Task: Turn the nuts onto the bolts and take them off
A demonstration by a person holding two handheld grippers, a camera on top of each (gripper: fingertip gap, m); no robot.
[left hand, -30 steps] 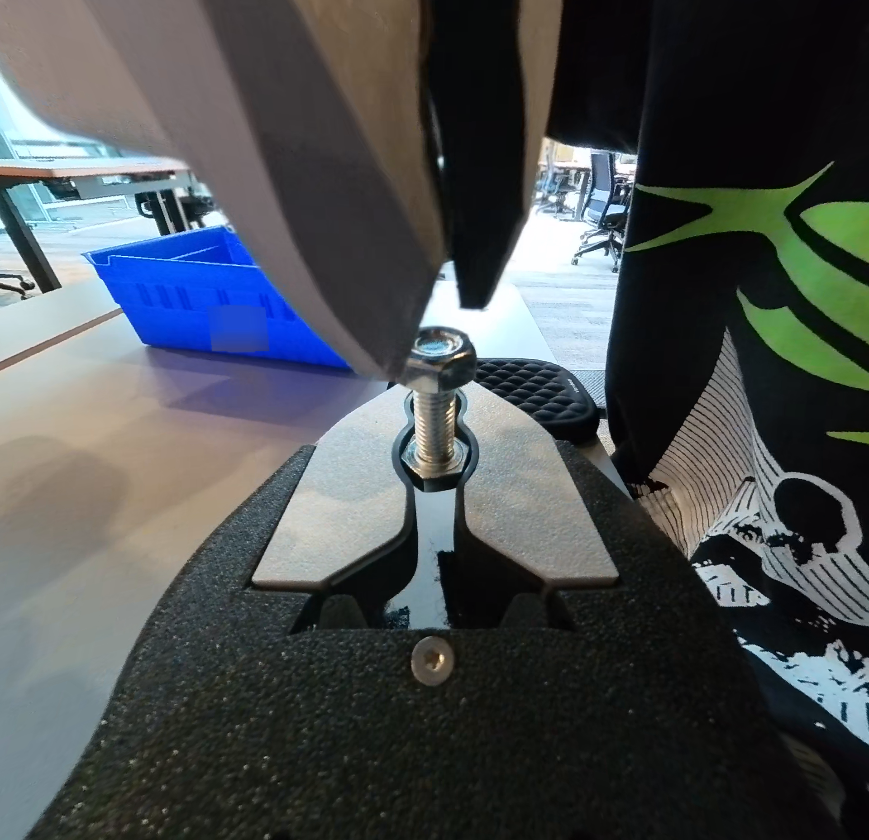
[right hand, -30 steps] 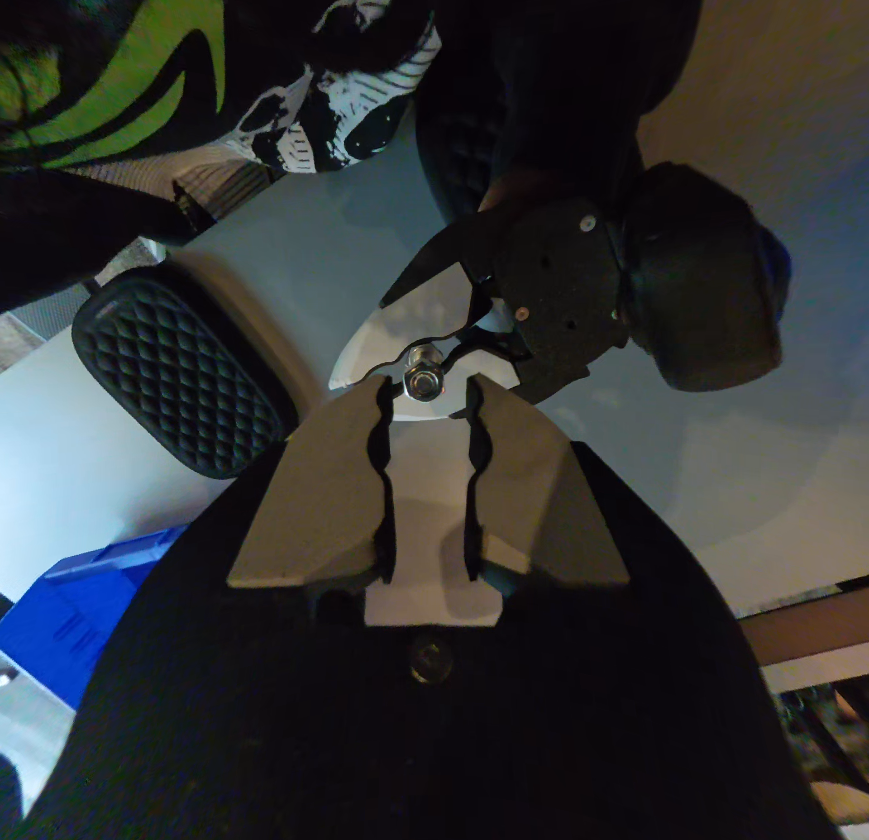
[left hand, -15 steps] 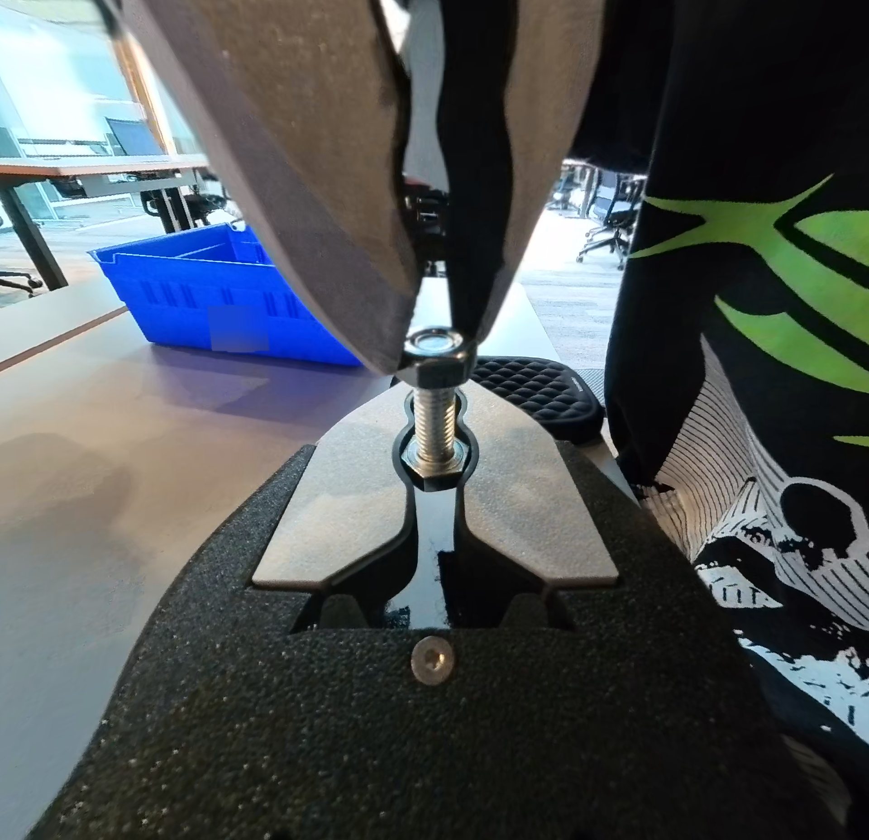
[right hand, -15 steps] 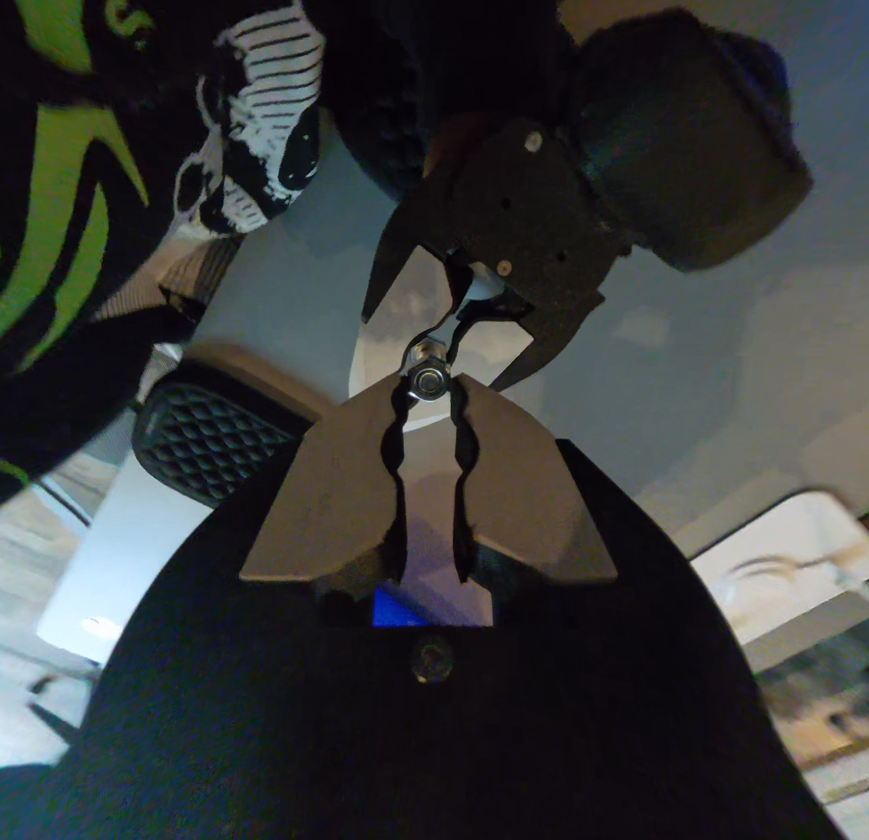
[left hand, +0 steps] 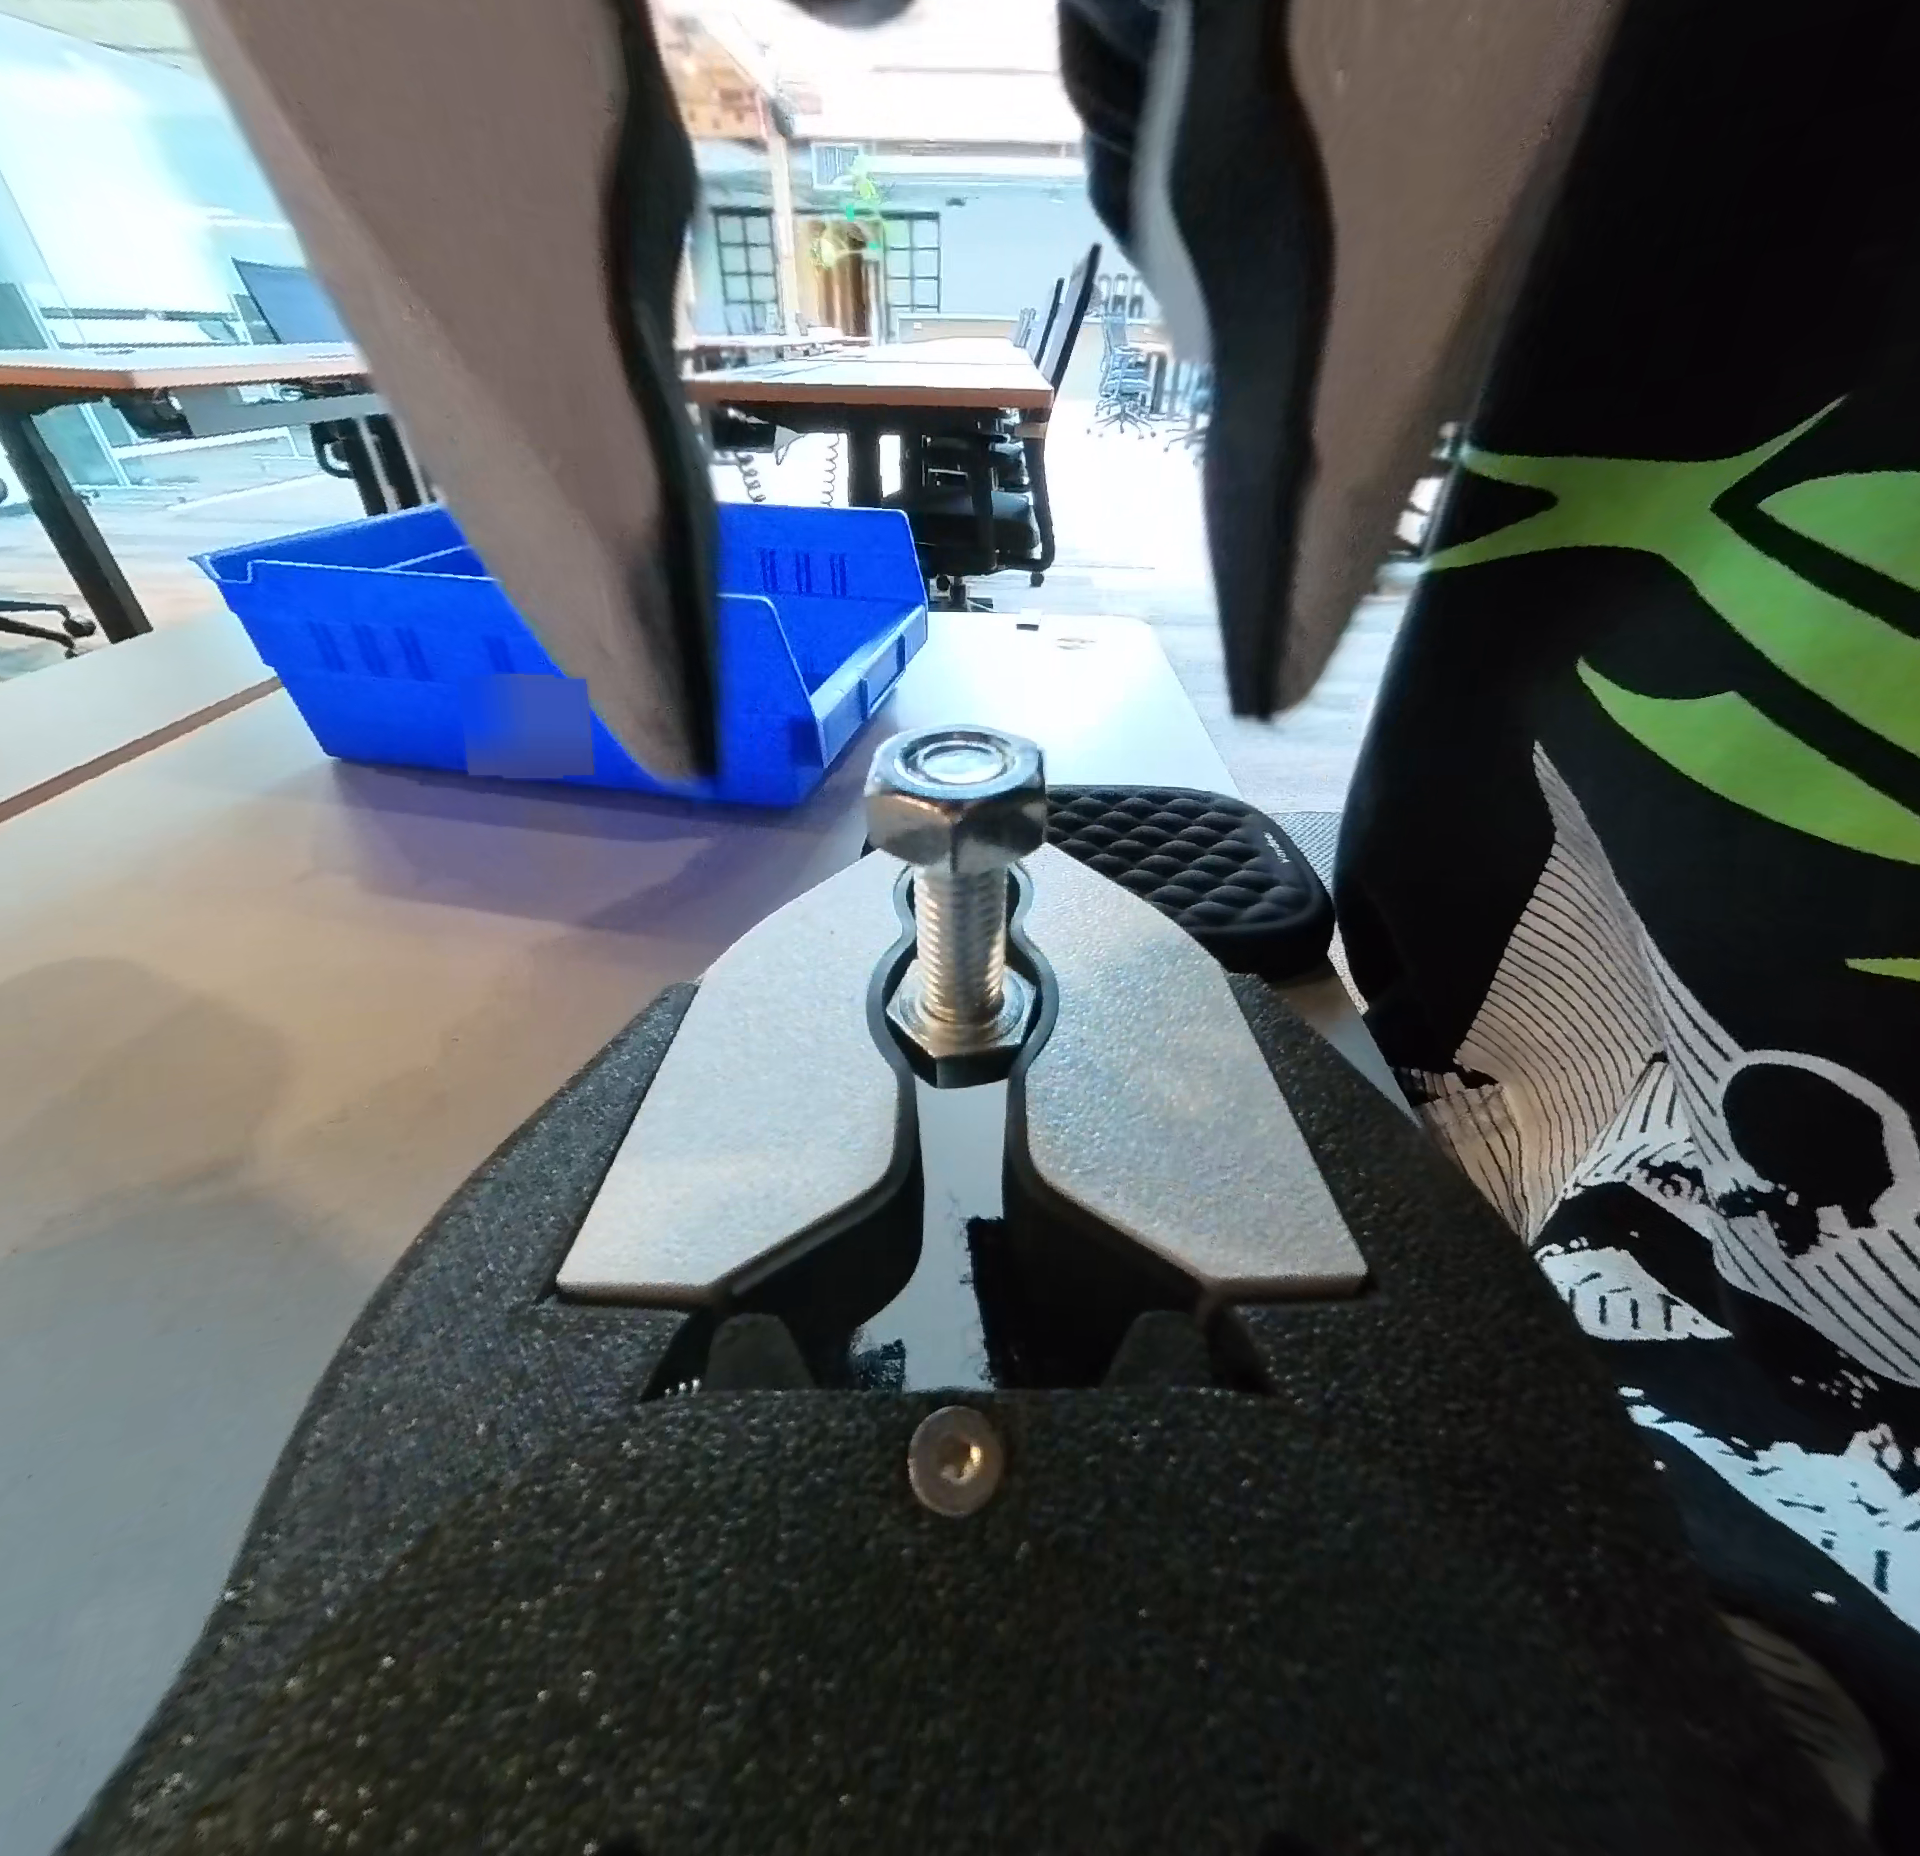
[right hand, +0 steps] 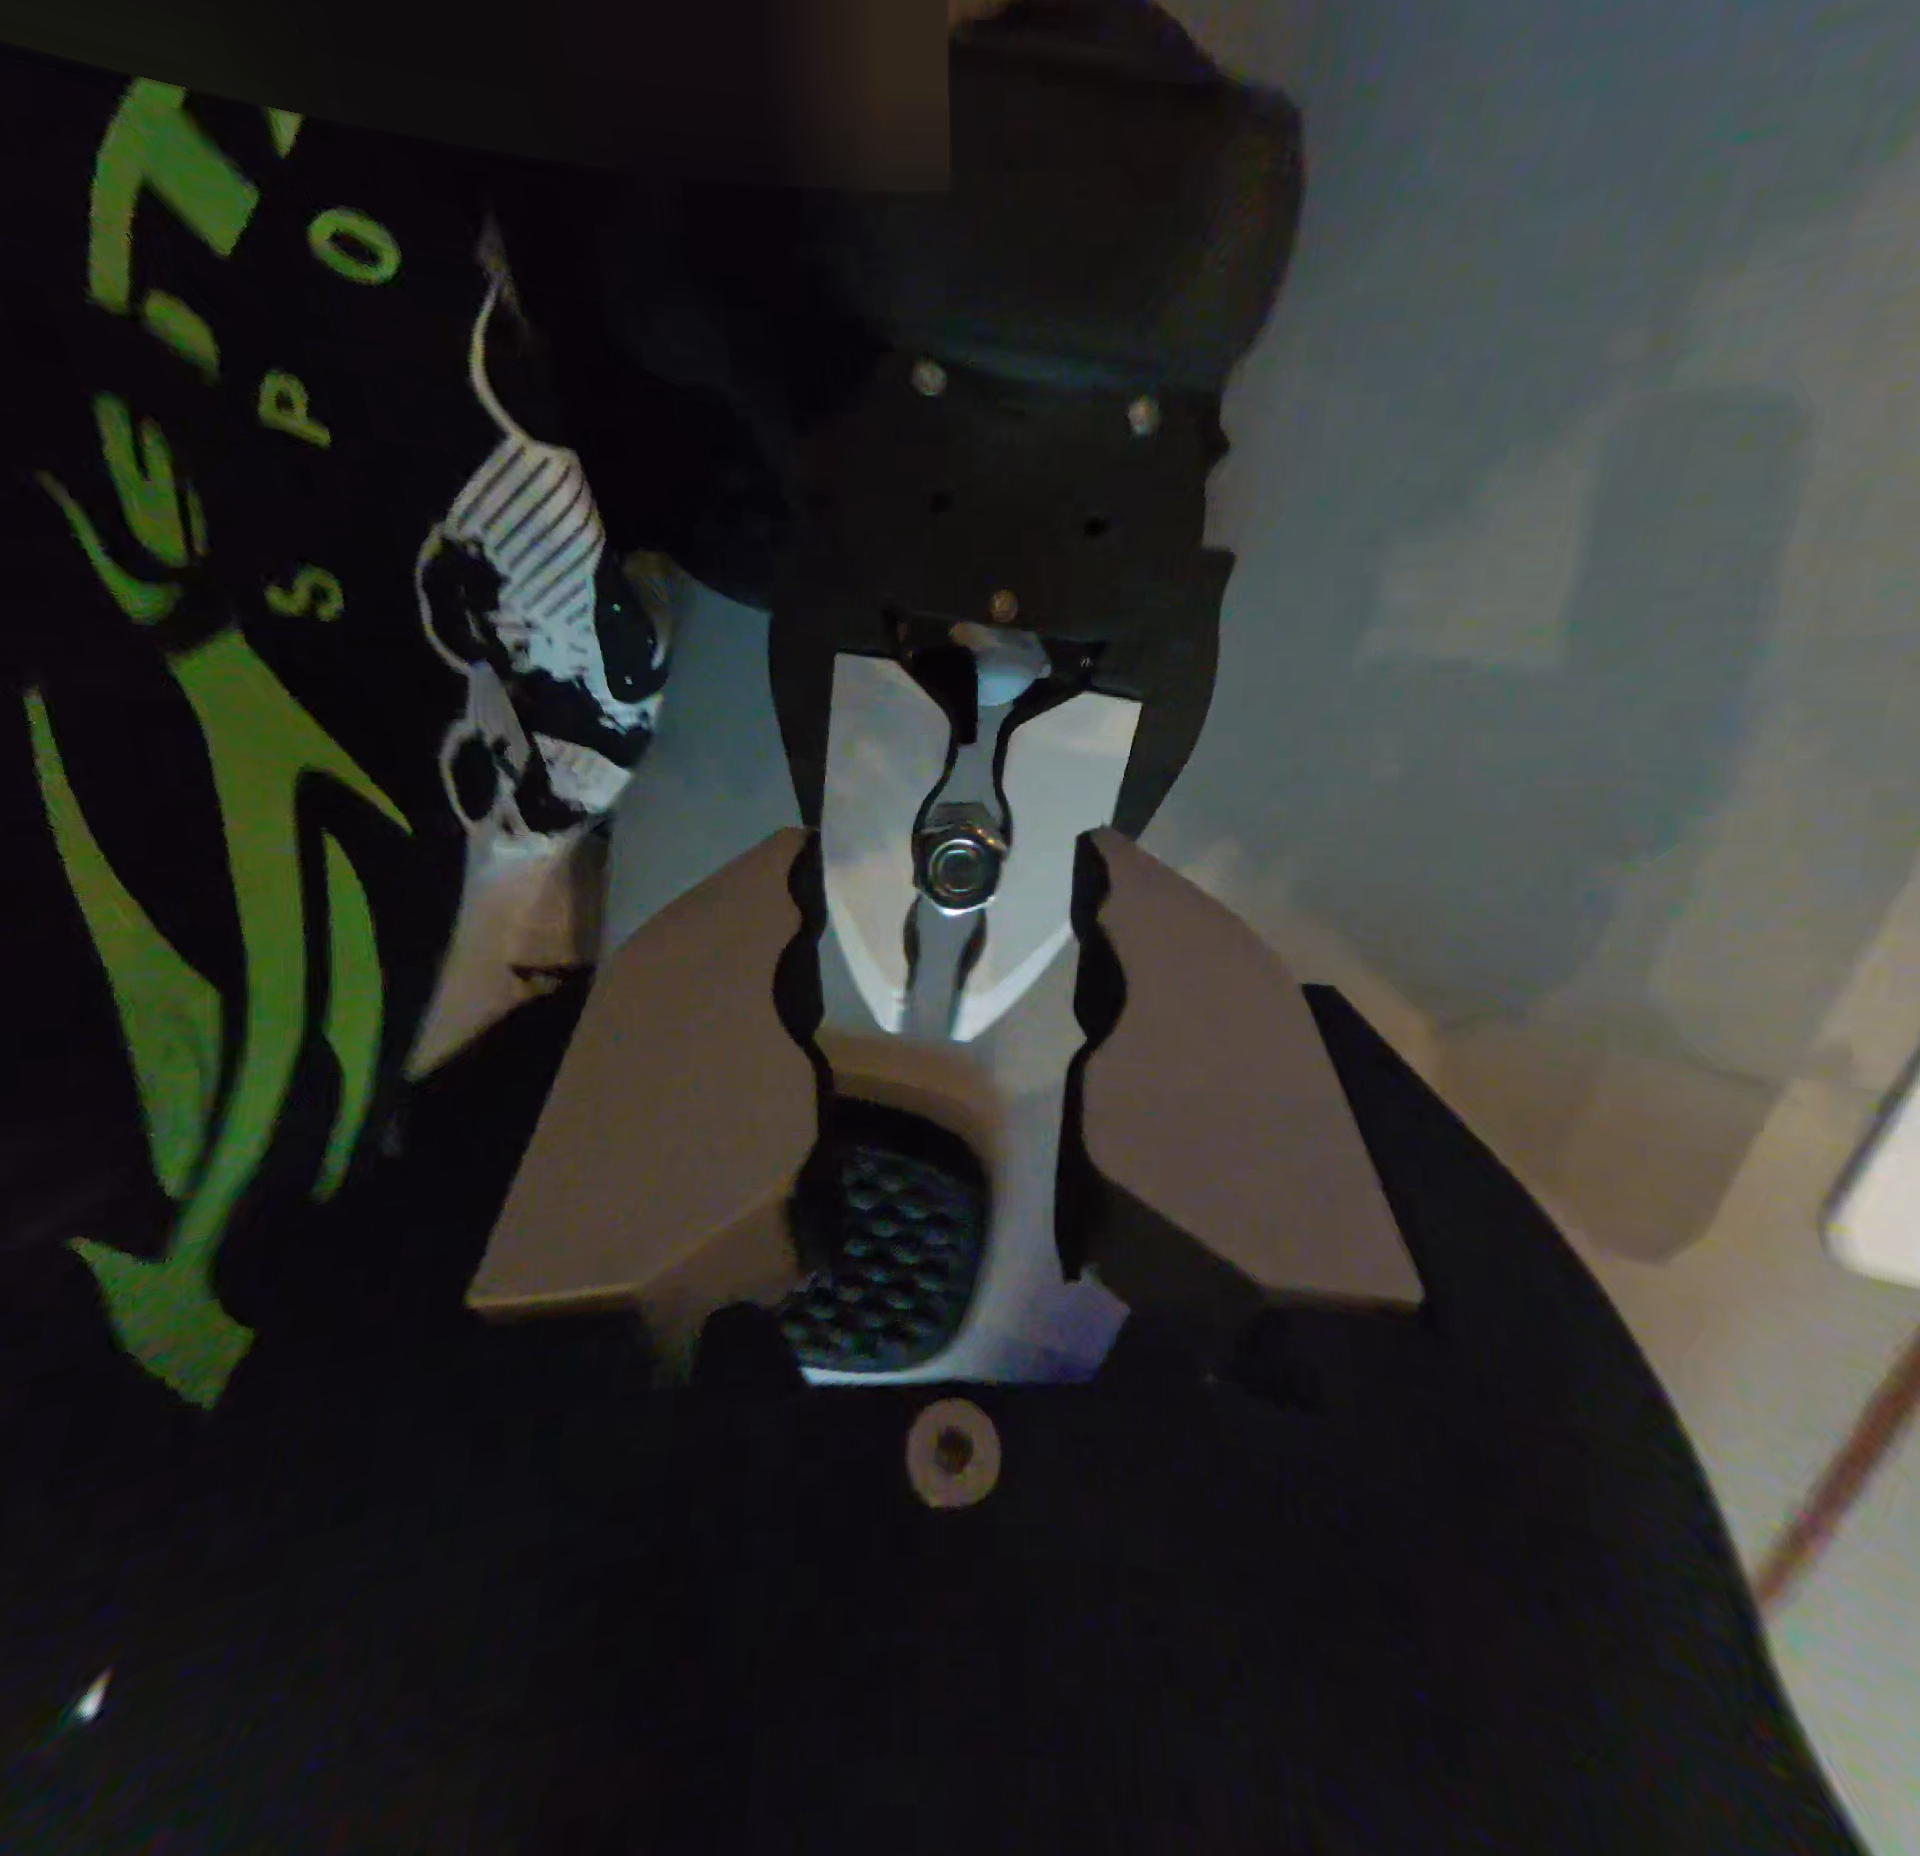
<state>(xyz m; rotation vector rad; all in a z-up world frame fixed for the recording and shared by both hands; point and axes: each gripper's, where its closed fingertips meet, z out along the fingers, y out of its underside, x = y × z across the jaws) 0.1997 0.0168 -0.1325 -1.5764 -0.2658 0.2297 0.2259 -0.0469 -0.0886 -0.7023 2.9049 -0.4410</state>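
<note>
Right gripper [right hand: 945, 850] now spread wide, lifted off nut [left hand: 956, 796]; left gripper [left hand: 961, 933] still clamps bolt [left hand: 958, 959] upright.

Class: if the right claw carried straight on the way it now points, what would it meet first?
Probably the nut at the top of the bolt held upright by the left claw; the open right claw points down at it, though depth is unclear.

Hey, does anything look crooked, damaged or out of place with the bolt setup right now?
Nothing stands out. The silver threaded bolt stands upright in the shut left gripper, the steel hex nut level on top, the open right gripper clear of it.
</note>
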